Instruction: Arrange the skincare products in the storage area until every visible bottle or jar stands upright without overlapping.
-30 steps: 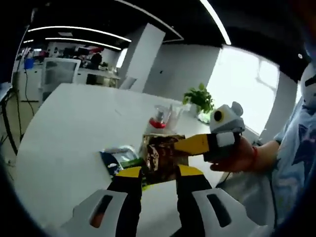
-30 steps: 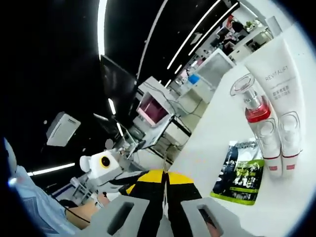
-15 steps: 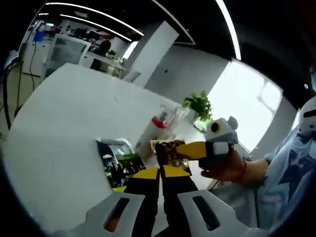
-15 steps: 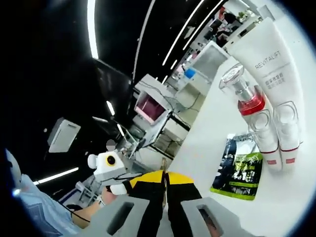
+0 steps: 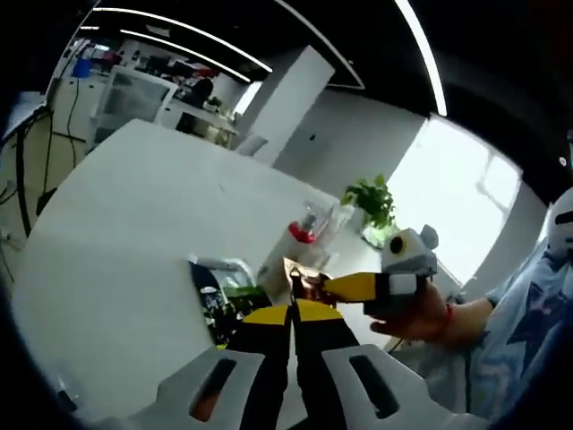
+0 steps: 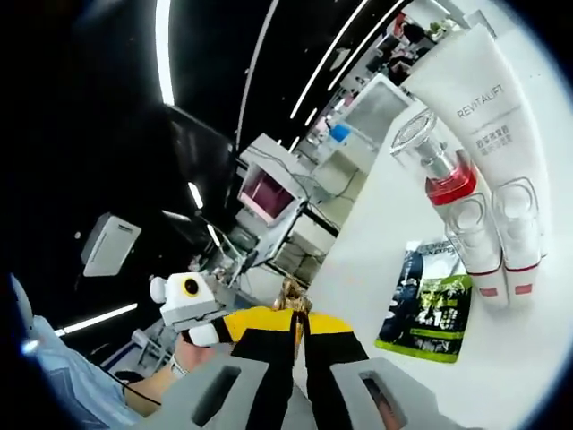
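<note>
Left gripper view showed the left gripper (image 5: pixel 292 315) with its fingers pressed together on the edge of a gold-brown sachet (image 5: pixel 304 279), while the right gripper (image 5: pixel 336 287) came in from the right and pinched the same sachet. Beyond them on the white desk (image 5: pixel 116 233) lay a dark green sachet (image 5: pixel 219 300) and a pump bottle (image 5: pixel 295 244) with a red collar. Right gripper view showed the right gripper's fingers shut on the thin foil sachet (image 6: pixel 294 296), the bottle (image 6: pixel 452 210) and a white tube (image 6: pixel 488 125) lying side by side, touching. The sachet looked light, limp and slippery, best held by a sealed edge; the bottle seemed rigid, safest gripped around its body.
</note>
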A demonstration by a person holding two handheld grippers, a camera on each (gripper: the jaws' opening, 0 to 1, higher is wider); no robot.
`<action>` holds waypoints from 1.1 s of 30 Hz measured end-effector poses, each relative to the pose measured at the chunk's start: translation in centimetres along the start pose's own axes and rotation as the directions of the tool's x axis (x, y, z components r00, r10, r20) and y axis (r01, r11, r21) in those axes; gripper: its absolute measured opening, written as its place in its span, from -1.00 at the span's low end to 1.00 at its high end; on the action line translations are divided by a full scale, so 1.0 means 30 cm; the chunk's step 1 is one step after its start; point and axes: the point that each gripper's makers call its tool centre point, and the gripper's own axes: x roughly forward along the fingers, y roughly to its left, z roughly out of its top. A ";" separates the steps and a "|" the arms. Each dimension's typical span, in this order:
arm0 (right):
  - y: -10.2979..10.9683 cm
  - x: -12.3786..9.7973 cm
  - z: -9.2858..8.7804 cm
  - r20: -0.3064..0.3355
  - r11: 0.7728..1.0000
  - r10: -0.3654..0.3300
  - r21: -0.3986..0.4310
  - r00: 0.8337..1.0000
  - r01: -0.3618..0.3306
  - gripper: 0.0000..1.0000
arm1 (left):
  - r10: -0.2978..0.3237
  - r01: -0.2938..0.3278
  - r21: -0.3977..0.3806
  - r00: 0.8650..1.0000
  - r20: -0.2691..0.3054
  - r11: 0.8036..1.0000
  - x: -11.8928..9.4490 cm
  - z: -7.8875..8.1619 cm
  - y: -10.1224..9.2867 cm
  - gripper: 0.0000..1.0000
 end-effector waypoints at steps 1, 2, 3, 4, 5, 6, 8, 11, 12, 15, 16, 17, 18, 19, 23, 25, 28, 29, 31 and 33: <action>-0.004 0.000 0.002 0.003 1.000 0.000 0.007 1.000 0.000 -1.00 | 0.008 -0.008 -0.016 1.000 -0.003 1.000 0.000 0.003 0.004 -1.00; -0.004 0.000 0.002 0.005 1.000 0.002 0.016 1.000 -0.002 -1.00 | 0.014 -0.014 -0.014 1.000 -0.002 1.000 0.001 0.009 0.007 -1.00; -0.004 0.000 0.003 0.007 1.000 0.002 0.017 1.000 -0.002 -1.00 | 0.015 -0.015 -0.007 1.000 0.002 1.000 0.001 0.015 0.004 -1.00; -0.006 0.000 0.005 0.011 1.000 -0.003 0.016 1.000 0.003 -1.00 | 0.018 -0.018 -0.004 1.000 0.005 1.000 0.001 0.027 0.002 -1.00; -0.008 0.000 0.006 0.013 1.000 -0.007 0.012 1.000 0.007 -1.00 | 0.023 -0.023 -0.001 1.000 0.009 1.000 0.001 0.035 0.002 -1.00; -0.011 -0.001 0.007 0.015 1.000 -0.013 0.005 1.000 0.013 -1.00 | 0.028 -0.028 0.007 0.999 0.018 1.000 0.002 0.051 0.006 -1.00; -0.015 -0.003 0.010 0.023 1.000 -0.025 -0.006 0.999 0.026 -1.00 | 0.029 -0.030 0.011 0.999 0.024 1.000 0.005 0.068 0.013 -1.00; -0.031 -0.006 0.017 0.030 0.999 -0.047 -0.010 0.998 0.047 -1.00 | 0.053 -0.053 0.002 0.998 0.038 0.999 0.014 0.085 0.041 -1.00; -0.039 -0.008 0.016 0.028 0.998 -0.060 -0.011 0.998 0.060 -1.00 | 0.054 -0.053 -0.023 0.997 0.049 0.998 0.017 0.093 0.051 -1.00; -0.056 -0.010 0.019 0.034 0.997 -0.074 0.009 0.997 0.074 -1.00 | 0.136 -0.126 -0.125 0.988 0.075 0.984 0.018 0.107 0.123 -1.00; -0.061 -0.010 0.017 0.030 0.997 -0.077 0.021 0.997 0.077 -1.00 | 0.173 -0.160 -0.170 0.983 0.065 0.972 0.018 0.101 0.160 -1.00; -0.062 -0.010 0.016 0.027 0.997 -0.078 0.026 0.997 0.078 -1.00 | 0.205 -0.188 -0.210 0.977 0.062 0.959 0.017 0.096 0.187 -1.00; -0.064 -0.009 0.014 0.025 0.996 -0.081 0.030 0.996 0.080 -1.00 | 0.236 -0.216 -0.243 0.970 0.058 0.946 0.016 0.089 0.214 -1.00; -0.066 -0.008 0.009 0.019 0.996 -0.084 0.034 0.996 0.084 -1.00 | 0.274 -0.249 -0.277 0.960 0.055 0.928 0.014 0.079 0.247 -1.00; -0.076 -0.002 -0.006 -0.002 0.995 -0.096 0.035 0.995 0.096 -1.00 | 0.383 -0.374 -0.303 0.923 -0.031 0.877 0.011 0.000 0.327 -1.00; -0.082 0.000 -0.011 -0.013 0.994 -0.097 0.043 0.995 0.098 -1.00 | 0.445 -0.451 -0.286 0.891 -0.086 0.846 0.010 -0.057 0.359 -1.00; -0.087 -0.001 -0.012 -0.016 0.993 -0.101 0.053 0.995 0.102 -1.00 | 0.458 -0.470 -0.268 0.882 -0.109 0.841 0.026 -0.069 0.379 -1.00; -0.089 -0.002 -0.013 -0.017 0.993 -0.105 0.057 0.994 0.106 -1.00 | 0.471 -0.483 -0.237 0.875 -0.109 0.843 0.028 -0.069 0.393 -1.00; -0.092 -0.003 -0.012 -0.018 0.992 -0.107 0.061 0.994 0.108 -1.00 | 0.539 -0.551 -0.176 0.835 -0.112 0.816 0.020 -0.078 0.429 -1.00; -0.095 -0.004 -0.010 -0.019 0.992 -0.110 0.063 0.994 0.111 -1.00 | 0.555 -0.570 -0.133 0.821 -0.132 0.811 0.024 -0.100 0.439 -1.00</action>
